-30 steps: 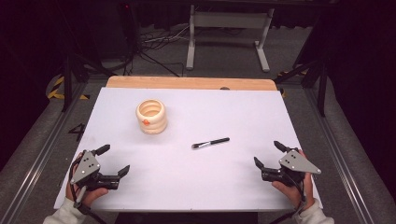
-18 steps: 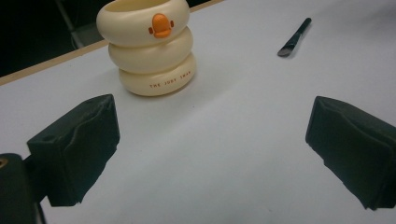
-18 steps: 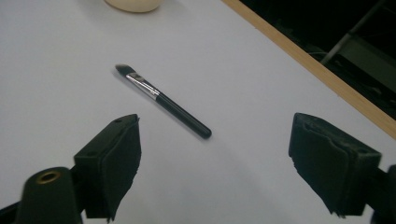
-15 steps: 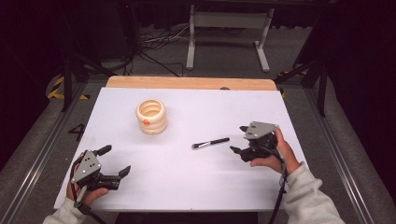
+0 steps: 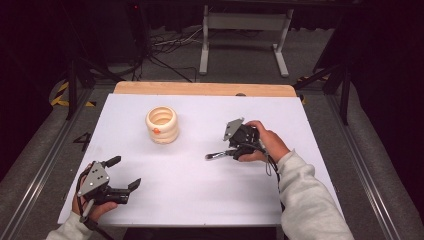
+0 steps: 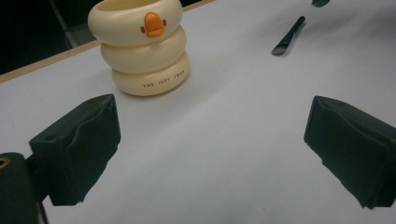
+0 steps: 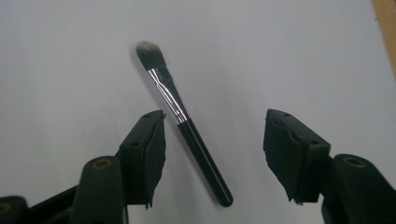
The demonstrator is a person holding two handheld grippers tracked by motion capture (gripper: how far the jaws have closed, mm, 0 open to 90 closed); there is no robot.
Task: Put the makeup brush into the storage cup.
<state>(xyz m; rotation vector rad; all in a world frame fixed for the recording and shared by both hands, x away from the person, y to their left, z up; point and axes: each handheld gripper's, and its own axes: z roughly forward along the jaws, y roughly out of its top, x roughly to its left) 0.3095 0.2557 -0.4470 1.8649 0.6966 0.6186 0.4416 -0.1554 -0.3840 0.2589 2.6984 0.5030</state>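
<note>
A black makeup brush with a silver ferrule lies flat on the white table, its bristles pointing left. My right gripper hovers over its handle. In the right gripper view the handle lies between the two pads, close to the left one, and neither pad presses on it. These jaws have just been closing and still stand apart. My left gripper rests open near the front left corner with nothing between its pads. A cream ringed cup with an orange duck beak stands upright at the back left.
A wooden strip runs along the table's far edge. Metal rails flank the table on both sides, and a grey stand with cables sits on the floor beyond. In the left gripper view the brush lies far off to the cup's right.
My right gripper has travelled from the front right corner leftwards and away to the brush, and its jaws have narrowed around the handle. The left gripper, cup and brush have stayed put.
</note>
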